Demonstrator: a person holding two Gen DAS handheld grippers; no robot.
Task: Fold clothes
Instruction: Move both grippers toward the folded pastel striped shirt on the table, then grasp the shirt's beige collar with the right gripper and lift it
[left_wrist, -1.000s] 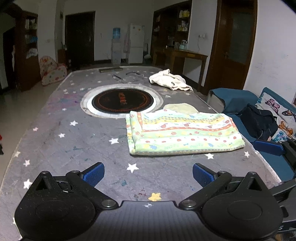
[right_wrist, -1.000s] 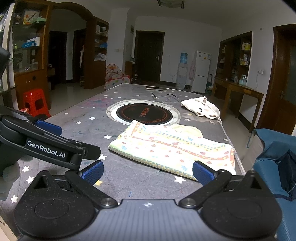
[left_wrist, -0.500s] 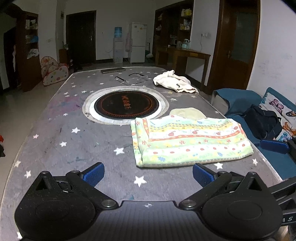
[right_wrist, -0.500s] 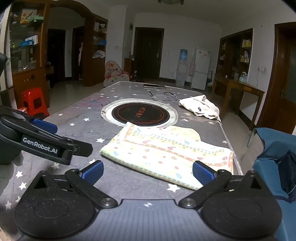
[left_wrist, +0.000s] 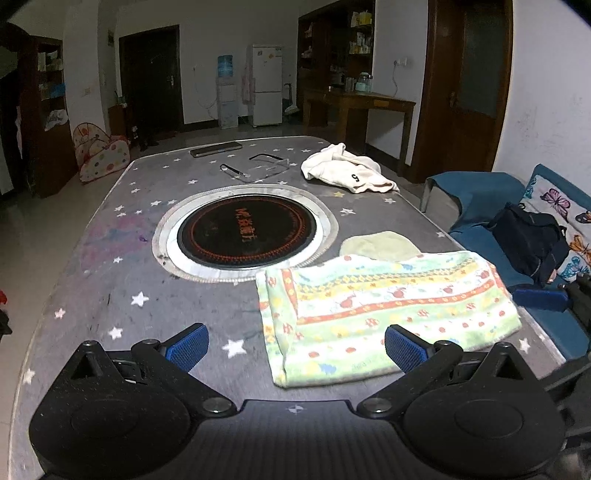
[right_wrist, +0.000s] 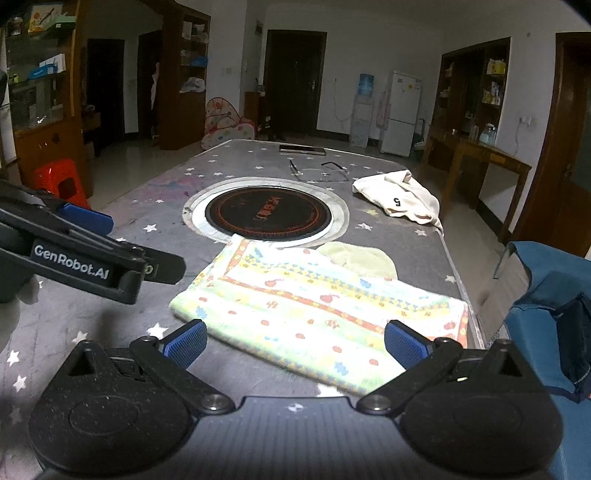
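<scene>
1. The left gripper (left_wrist: 295, 349) hangs over the near edge of the bench (left_wrist: 122, 295), its blue fingers (left_wrist: 186, 345) spread wide with nothing between them.
2. The right gripper (right_wrist: 295, 345) is likewise wide open and empty above the bench.
3. The folded patterned cloth (left_wrist: 384, 310) lies flat on the bench, just on the near side of the round black hob (left_wrist: 246, 230), its far corner touching the hob's metal ring.
4. A pale yellow cloth (left_wrist: 378, 245) pokes out from under its far edge.
5. A crumpled white garment (left_wrist: 347, 173) marked "5" lies beyond the hob, well apart from the patterned cloth.
6. Glasses (left_wrist: 255, 168) and a phone (left_wrist: 216, 148) lie past the hob too.
</scene>
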